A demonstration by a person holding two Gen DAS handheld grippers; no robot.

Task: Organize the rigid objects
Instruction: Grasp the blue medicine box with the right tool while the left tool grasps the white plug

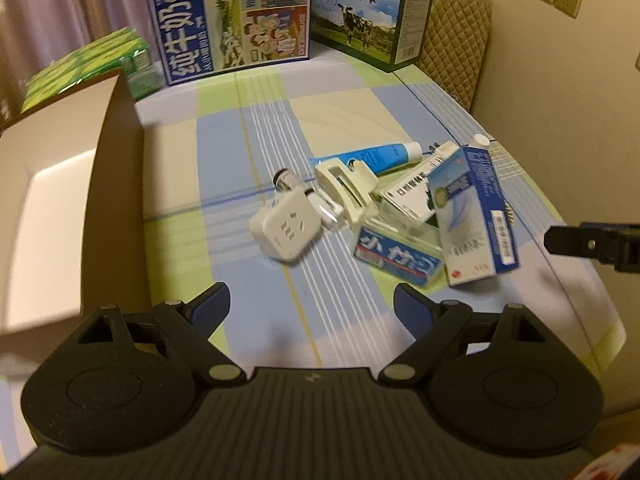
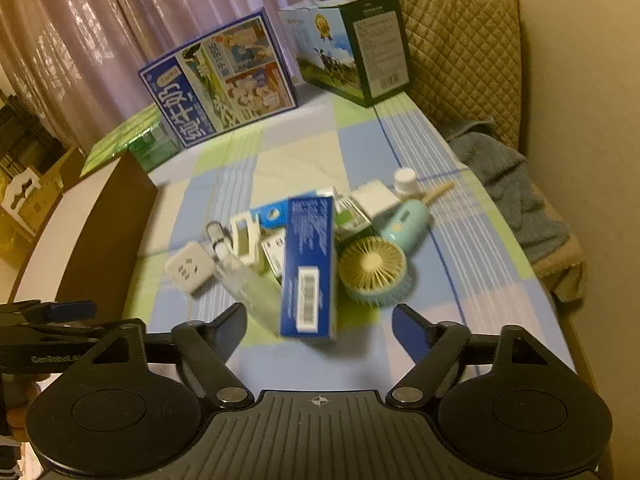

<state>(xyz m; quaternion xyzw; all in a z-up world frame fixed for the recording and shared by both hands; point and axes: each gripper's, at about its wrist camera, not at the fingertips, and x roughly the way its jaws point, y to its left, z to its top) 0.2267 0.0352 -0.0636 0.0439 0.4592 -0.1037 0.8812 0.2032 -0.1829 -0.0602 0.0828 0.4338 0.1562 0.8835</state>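
Observation:
A pile of small objects lies mid-table: a white socket adapter point(image 1: 286, 230) point(image 2: 188, 267), a blue and white tube point(image 1: 380, 157), a cream plastic clip point(image 1: 346, 188) point(image 2: 245, 240), a clear box with a blue label point(image 1: 398, 249), a tall blue medicine box point(image 1: 474, 216) point(image 2: 309, 266) and a green hand fan point(image 2: 374, 270). My left gripper point(image 1: 312, 304) is open and empty, just short of the adapter. My right gripper point(image 2: 318, 320) is open and empty, right before the blue box's near end. Its fingertip point(image 1: 568, 238) shows at the right edge of the left wrist view.
A large open cardboard box point(image 1: 64, 184) point(image 2: 92, 216) stands at the left of the checked tablecloth point(image 1: 280, 128). Two milk cartons point(image 1: 232, 20) point(image 1: 372, 12) and green packs point(image 1: 88, 64) stand at the back. A quilted chair with a grey cloth point(image 2: 508, 184) is at right.

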